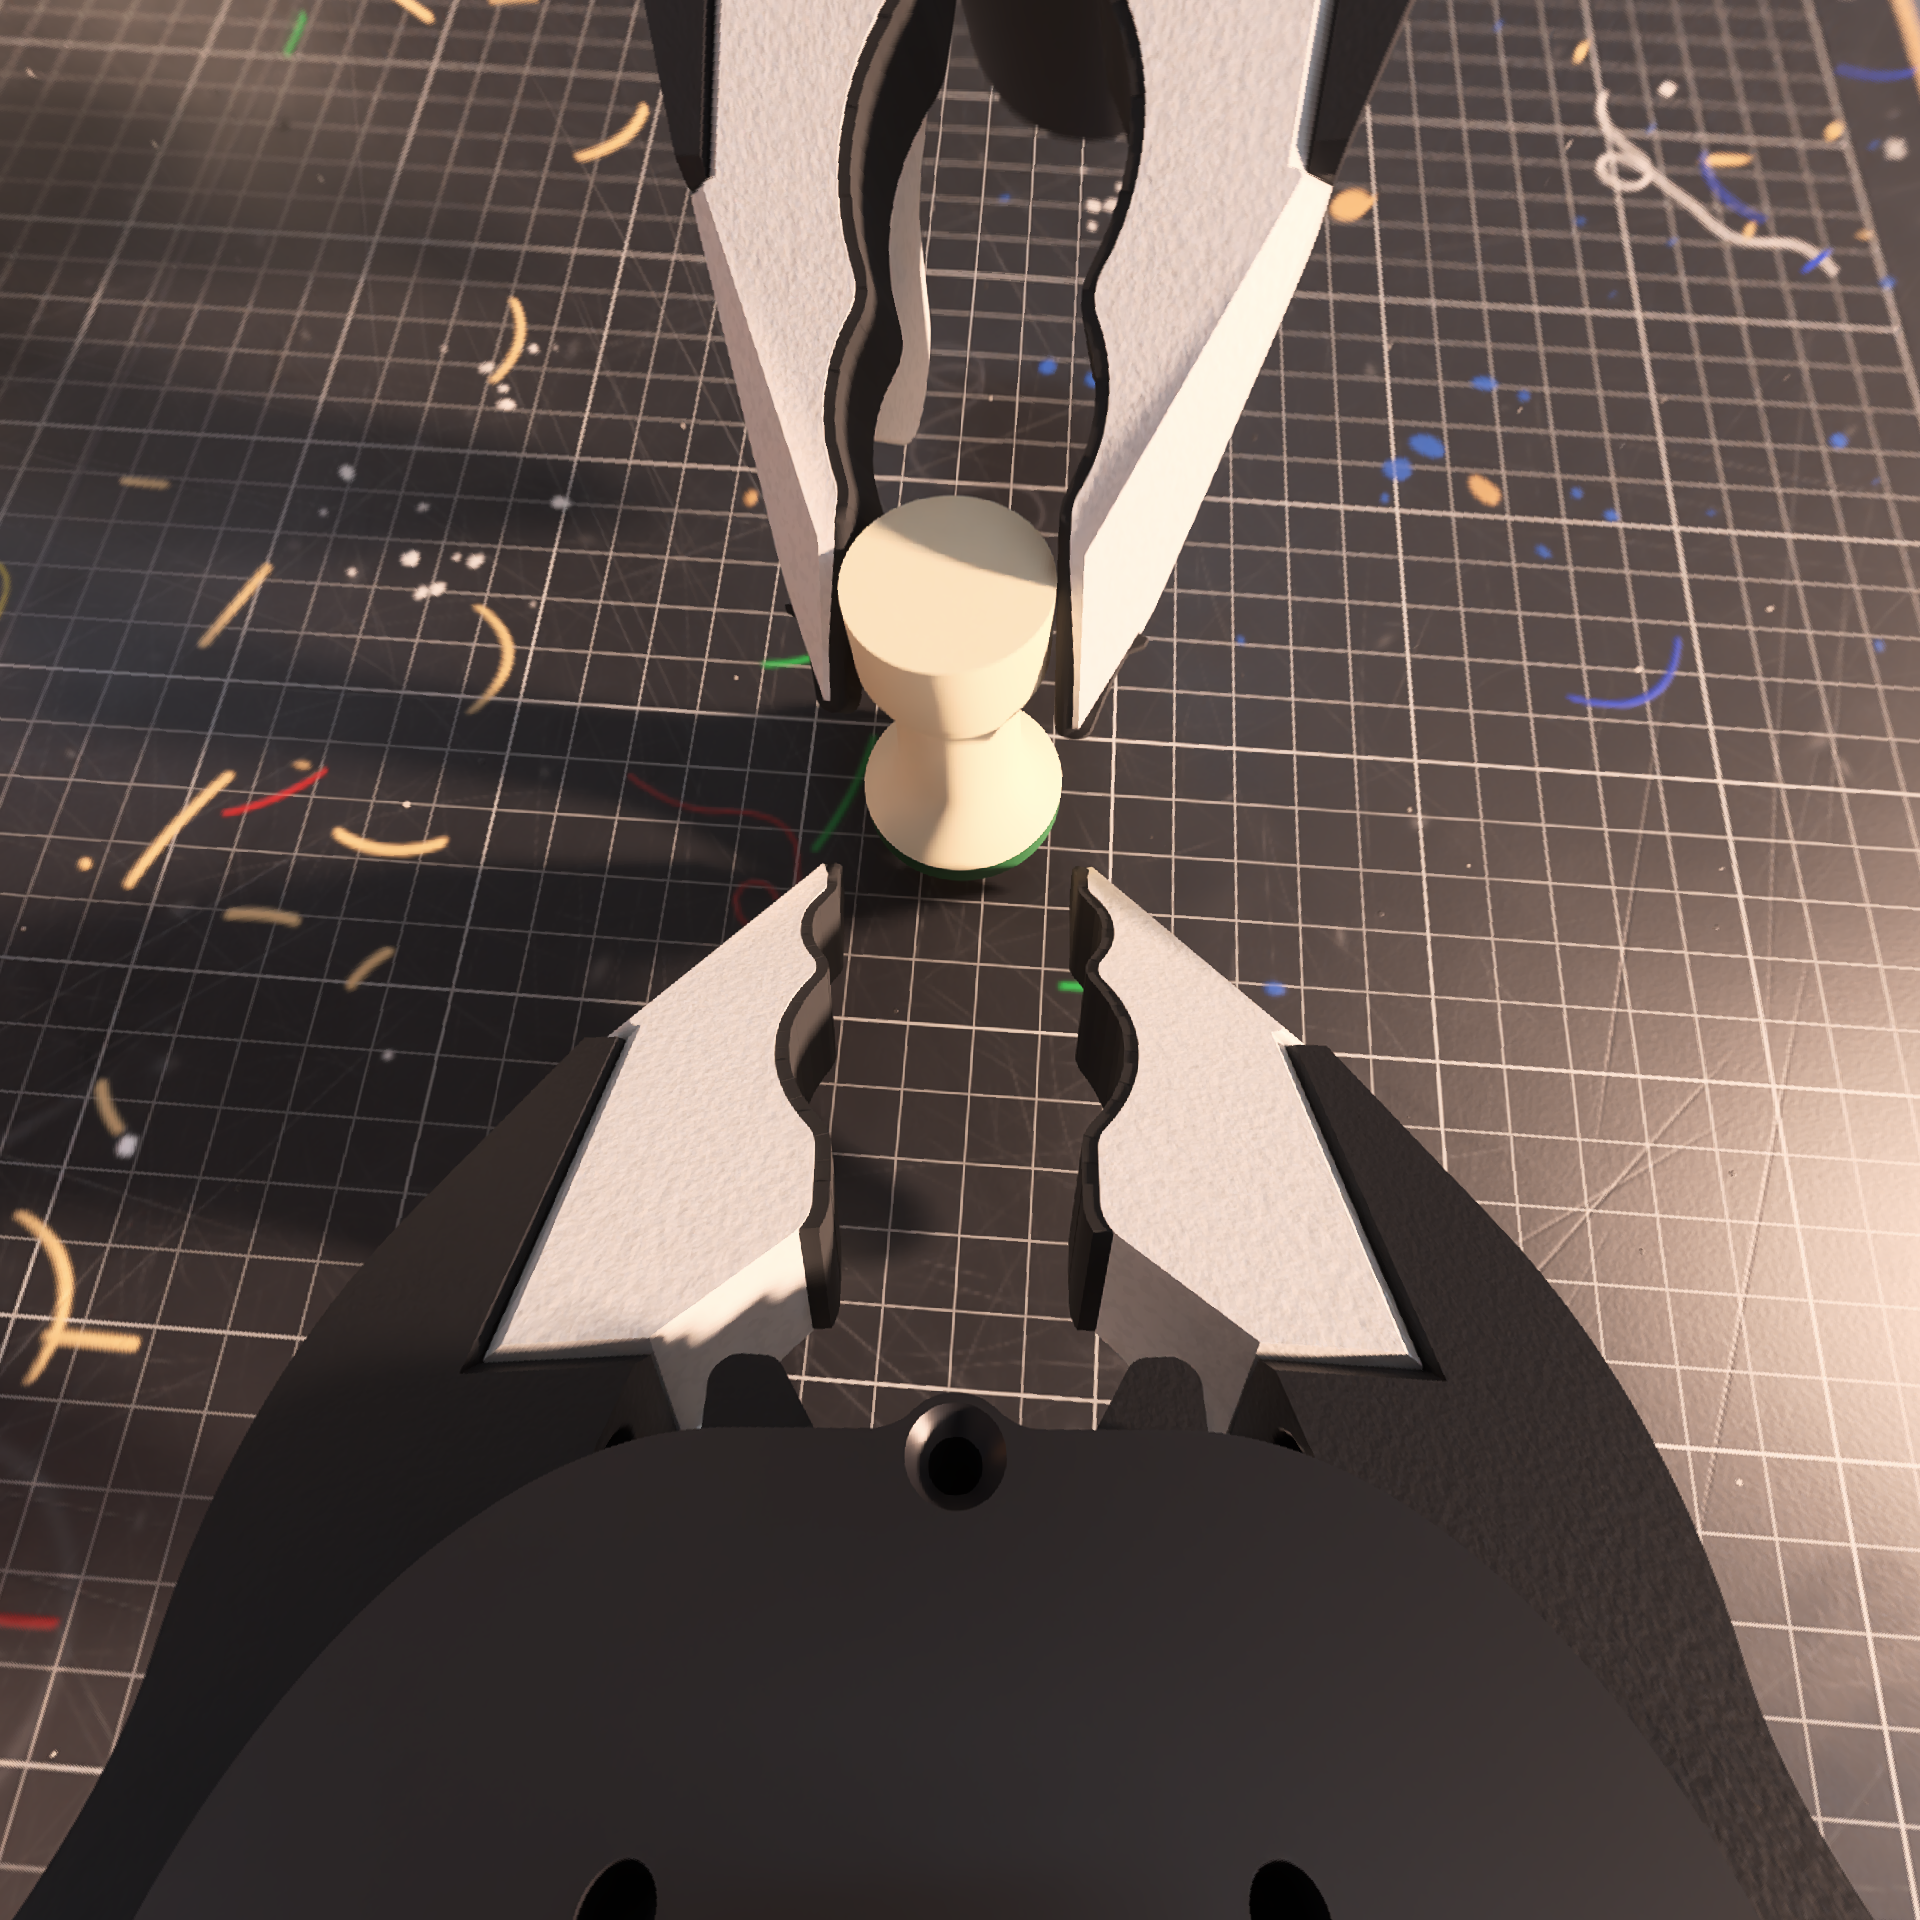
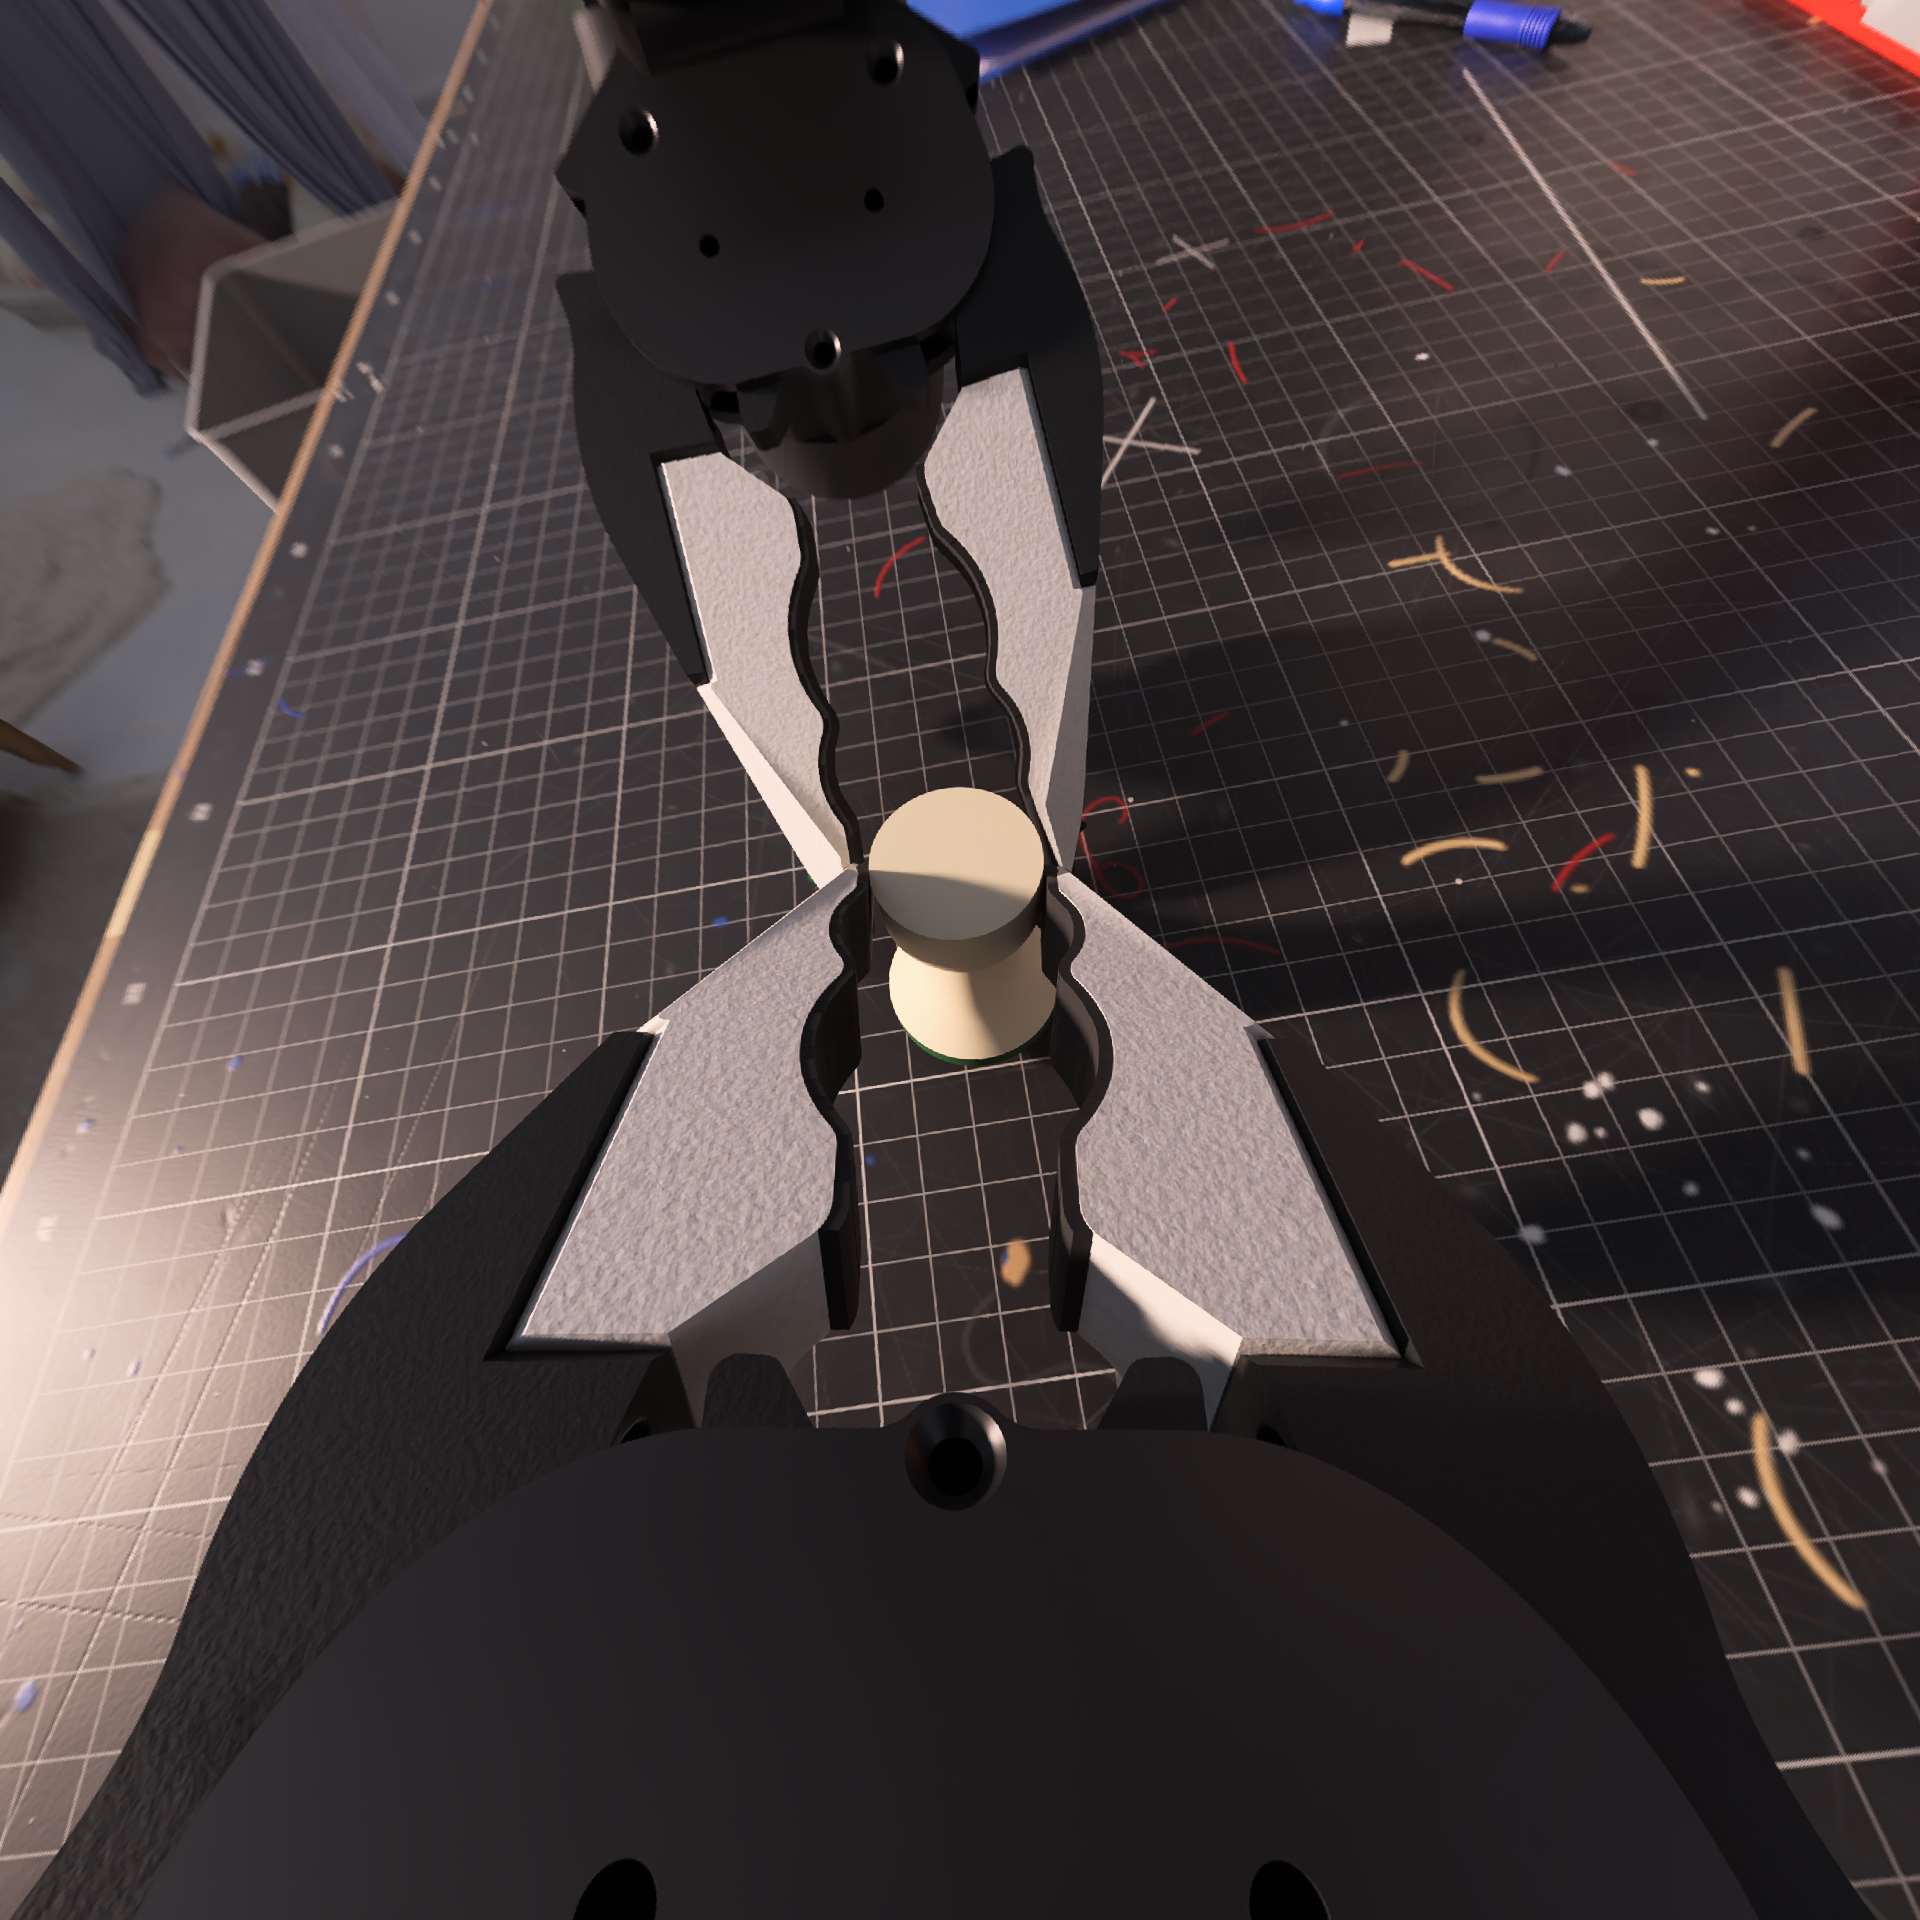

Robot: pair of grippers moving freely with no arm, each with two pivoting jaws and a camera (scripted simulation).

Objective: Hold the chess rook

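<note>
A cream chess rook (image 1: 951,623) with a green felt base stands upright on the dark grid cutting mat (image 1: 1455,935). My right gripper (image 2: 956,894) is shut on the rook's (image 2: 956,862) wide top, one finger (image 2: 748,1039) on each side. In the left wrist view the right gripper (image 1: 954,707) reaches in from the far side. My left gripper (image 1: 956,878) is open, with its tips just short of the rook's base and nothing between them. In the right wrist view the left gripper (image 2: 951,860) faces me from behind the rook.
The mat (image 2: 1455,1039) is marked with coloured paint specks and strokes. Its left edge (image 2: 312,520) runs along the table's side, with a grey box (image 2: 281,343) beyond it. A blue flat item (image 2: 1039,31), a blue pen (image 2: 1455,21) and a red object (image 2: 1870,31) lie at the far end.
</note>
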